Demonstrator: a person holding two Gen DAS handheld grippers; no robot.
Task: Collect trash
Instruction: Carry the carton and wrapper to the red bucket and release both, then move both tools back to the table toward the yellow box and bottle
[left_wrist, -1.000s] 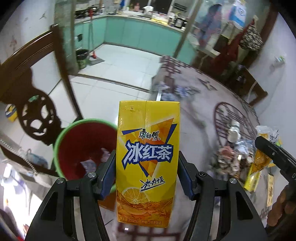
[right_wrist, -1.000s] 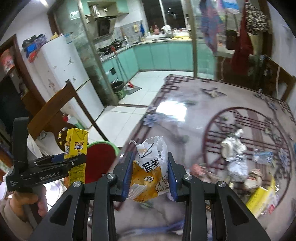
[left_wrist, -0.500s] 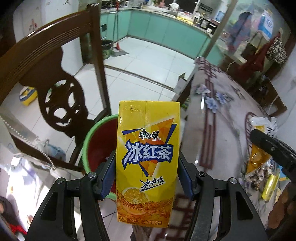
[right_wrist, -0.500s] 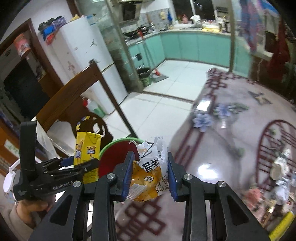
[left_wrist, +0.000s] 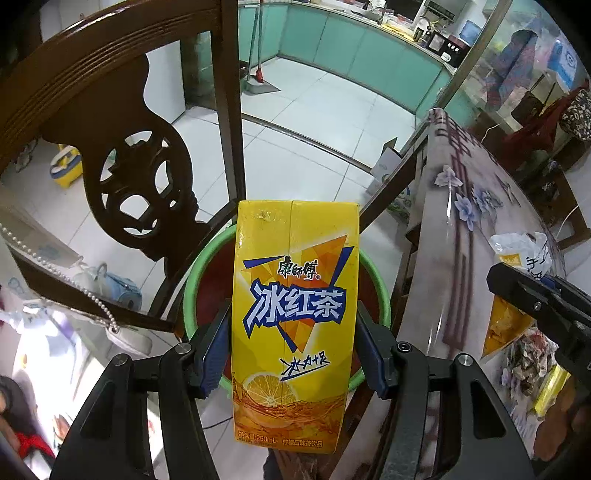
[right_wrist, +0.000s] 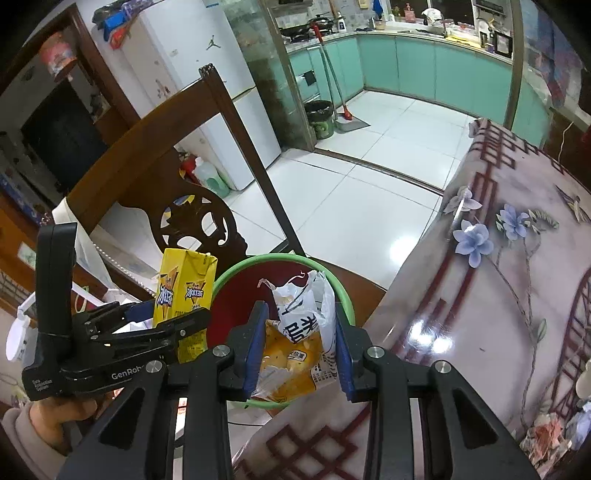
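Note:
My left gripper (left_wrist: 293, 354) is shut on a yellow iced-tea carton (left_wrist: 295, 321), held upright above the green-rimmed red trash bin (left_wrist: 192, 280). The carton also shows in the right wrist view (right_wrist: 186, 295), just left of the bin (right_wrist: 240, 295). My right gripper (right_wrist: 299, 350) is shut on a crumpled white and orange snack bag (right_wrist: 299, 332), over the bin's near edge beside the table edge. The bag also shows in the left wrist view (left_wrist: 517, 258).
A dark carved wooden chair (left_wrist: 122, 122) stands right behind the bin. The glossy flowered table (right_wrist: 498, 295) lies to the right, with more scraps of trash (left_wrist: 532, 354) on it. White tiled floor (right_wrist: 369, 166) leads to a teal kitchen.
Both grippers have swung left from over the table toward the bin, carrying the carton and the bag. The bin now sits directly under them and the chair looms closer.

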